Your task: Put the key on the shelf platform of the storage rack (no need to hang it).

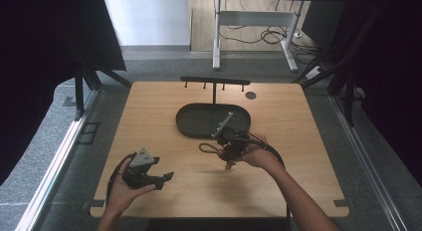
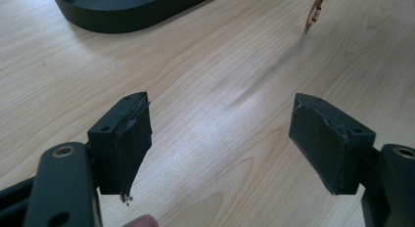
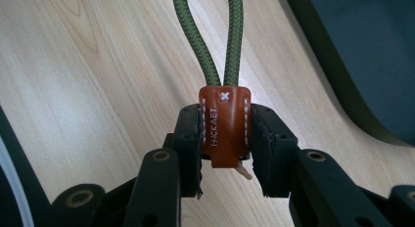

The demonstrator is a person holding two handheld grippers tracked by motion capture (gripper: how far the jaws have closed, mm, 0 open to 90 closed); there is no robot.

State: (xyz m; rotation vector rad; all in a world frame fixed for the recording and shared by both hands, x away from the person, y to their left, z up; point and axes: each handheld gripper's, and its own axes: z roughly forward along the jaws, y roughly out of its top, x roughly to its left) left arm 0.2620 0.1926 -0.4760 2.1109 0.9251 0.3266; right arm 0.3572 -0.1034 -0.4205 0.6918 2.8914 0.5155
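Pinched tight between the right gripper [image 3: 225, 153] fingers [image 3: 188, 139]: a brown leather tab [image 3: 224, 126], green cord loop [image 3: 210, 36] running out ahead of the tips, clear of the surface [image 3: 88, 65]. Carry step, by the look of it. Dark oval tray [image 1: 191, 122] just beyond, hook rack [image 1: 215, 81] behind. Left gripper [image 2: 220, 139] idle, fingers [image 2: 125, 139] spread wide over bare wood. Next, probably: lifting the loop toward a hook, grip kept firm.

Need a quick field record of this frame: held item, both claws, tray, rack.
held item: brown leather tab on a green braided cord loop
right claw: shut on the tab, cord loop pointing away from it
left claw: open, nothing between the pads, above bare wooden table
tray: dark oval tray, mid-table, beyond the right claw
rack: black bar stand with pegs behind the tray
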